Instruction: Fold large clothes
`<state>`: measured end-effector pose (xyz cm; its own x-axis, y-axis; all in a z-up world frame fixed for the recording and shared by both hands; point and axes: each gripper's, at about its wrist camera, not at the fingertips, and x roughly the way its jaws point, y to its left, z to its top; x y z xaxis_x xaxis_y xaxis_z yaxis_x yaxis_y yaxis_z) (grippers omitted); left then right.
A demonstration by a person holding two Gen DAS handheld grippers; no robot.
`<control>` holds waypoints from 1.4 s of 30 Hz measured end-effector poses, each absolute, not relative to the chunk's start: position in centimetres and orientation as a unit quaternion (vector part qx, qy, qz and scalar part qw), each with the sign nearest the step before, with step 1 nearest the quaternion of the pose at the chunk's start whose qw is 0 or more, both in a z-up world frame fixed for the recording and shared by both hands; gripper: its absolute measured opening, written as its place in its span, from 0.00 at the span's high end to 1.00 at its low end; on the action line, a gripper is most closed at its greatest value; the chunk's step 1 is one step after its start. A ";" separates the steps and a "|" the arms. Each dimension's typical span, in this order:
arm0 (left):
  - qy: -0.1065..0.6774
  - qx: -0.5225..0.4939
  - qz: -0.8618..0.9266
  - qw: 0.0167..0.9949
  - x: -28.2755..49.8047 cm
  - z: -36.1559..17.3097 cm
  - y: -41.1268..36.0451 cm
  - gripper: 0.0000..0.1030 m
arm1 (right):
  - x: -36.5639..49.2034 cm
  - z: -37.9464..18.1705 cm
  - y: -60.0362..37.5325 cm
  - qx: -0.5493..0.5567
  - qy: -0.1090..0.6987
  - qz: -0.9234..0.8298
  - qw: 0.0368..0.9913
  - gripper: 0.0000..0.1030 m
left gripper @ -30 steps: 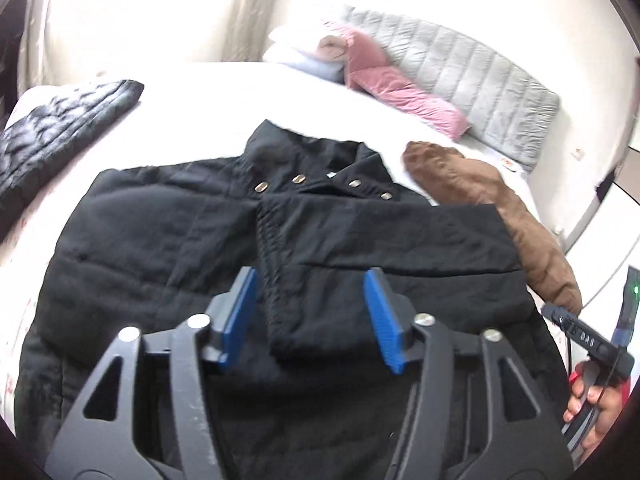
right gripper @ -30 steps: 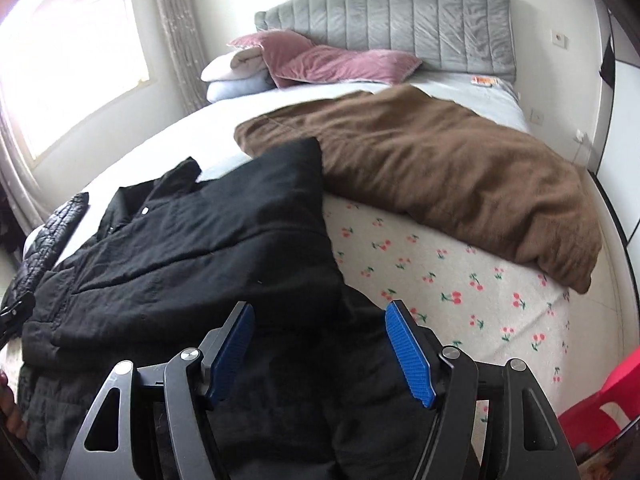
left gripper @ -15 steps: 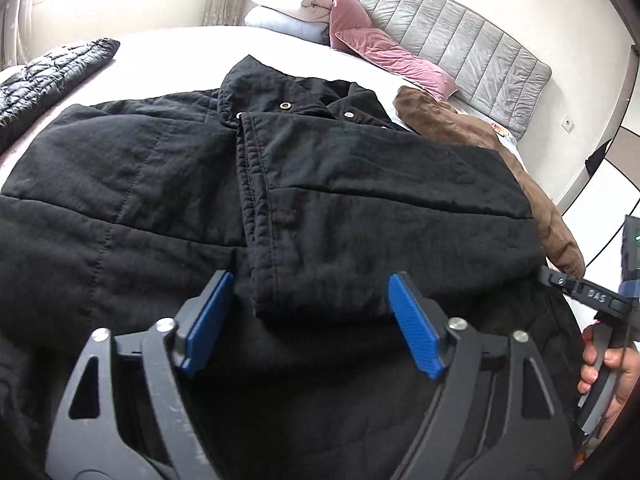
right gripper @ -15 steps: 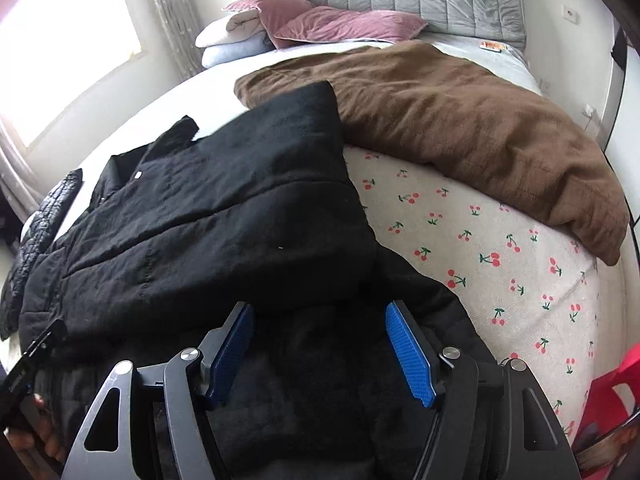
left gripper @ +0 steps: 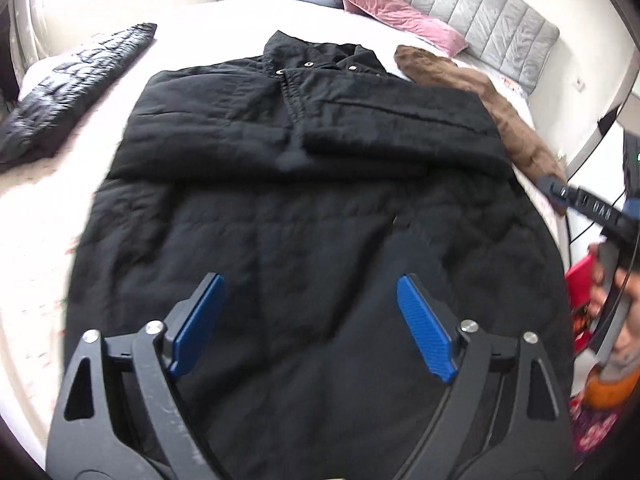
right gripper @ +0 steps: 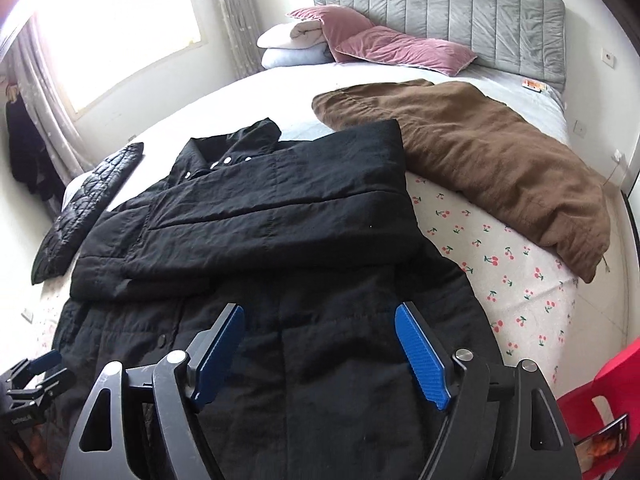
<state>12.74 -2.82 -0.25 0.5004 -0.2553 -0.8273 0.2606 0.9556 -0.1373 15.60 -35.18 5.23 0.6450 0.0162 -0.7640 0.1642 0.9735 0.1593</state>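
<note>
The black quilted coat [left gripper: 304, 216] lies flat across the bed [right gripper: 520, 280], collar toward twelve o'clock, one sleeve folded across its chest, while the left gripper [left gripper: 310, 328] and right gripper [right gripper: 320, 354] hover over its hem, fingers spread wide, grasping nothing.

Daylight is pouring through a window [right gripper: 120, 36] with pale curtains [right gripper: 236, 20]. A grey padded headboard [right gripper: 472, 20] is standing against a white wall [right gripper: 592, 12], and 2 pink pillows [right gripper: 384, 42] are leaning on it above the cherry-print sheet [right gripper: 516, 280].
</note>
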 end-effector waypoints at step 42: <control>0.585 -0.163 -0.257 0.752 0.0 -6.1 16.3 0.08 | -1.3 -4.2 -50.6 0.270 0.529 0.062 0.802 0.17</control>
